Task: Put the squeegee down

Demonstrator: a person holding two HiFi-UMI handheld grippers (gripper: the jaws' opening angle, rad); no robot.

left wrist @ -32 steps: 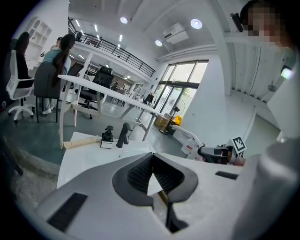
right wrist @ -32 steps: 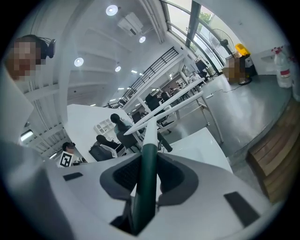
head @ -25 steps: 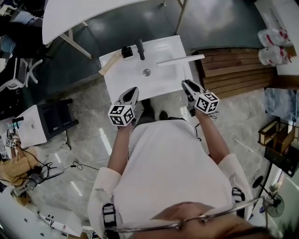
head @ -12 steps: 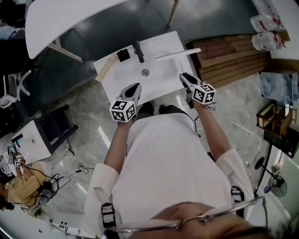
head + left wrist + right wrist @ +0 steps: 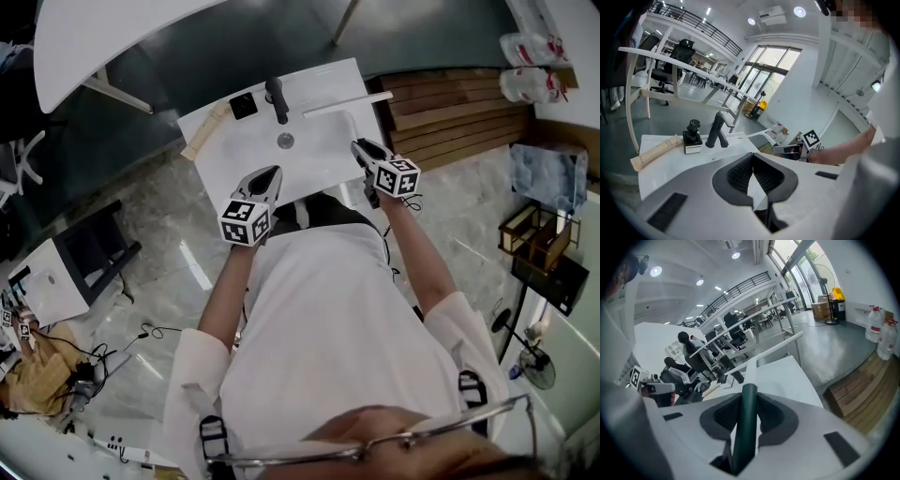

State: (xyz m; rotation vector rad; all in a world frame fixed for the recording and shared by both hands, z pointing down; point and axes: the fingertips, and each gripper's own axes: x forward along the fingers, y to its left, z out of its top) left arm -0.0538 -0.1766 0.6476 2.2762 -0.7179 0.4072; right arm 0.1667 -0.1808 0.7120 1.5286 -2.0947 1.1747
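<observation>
1. Counter (image 5: pixel 225 155) with a sunken white basin stood directly before the person, probably the spot meant for the tool.
2. Squeegee (image 5: pixel 349 102) sat over the counter's back right corner, its pale blade crosswise and overhanging the edge. Whether it touched the surface could not be told.
3. Right claw (image 5: pixel 364 150) was clamped on its dark green handle, carrying it.
4. Left claw (image 5: pixel 270 173), jaws together on nothing, hovered at the basin's near edge, apparently kept clear.

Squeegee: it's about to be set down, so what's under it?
The sink's right rear lies under the squeegee in the right gripper. Whether the blade touches it cannot be seen.
</observation>
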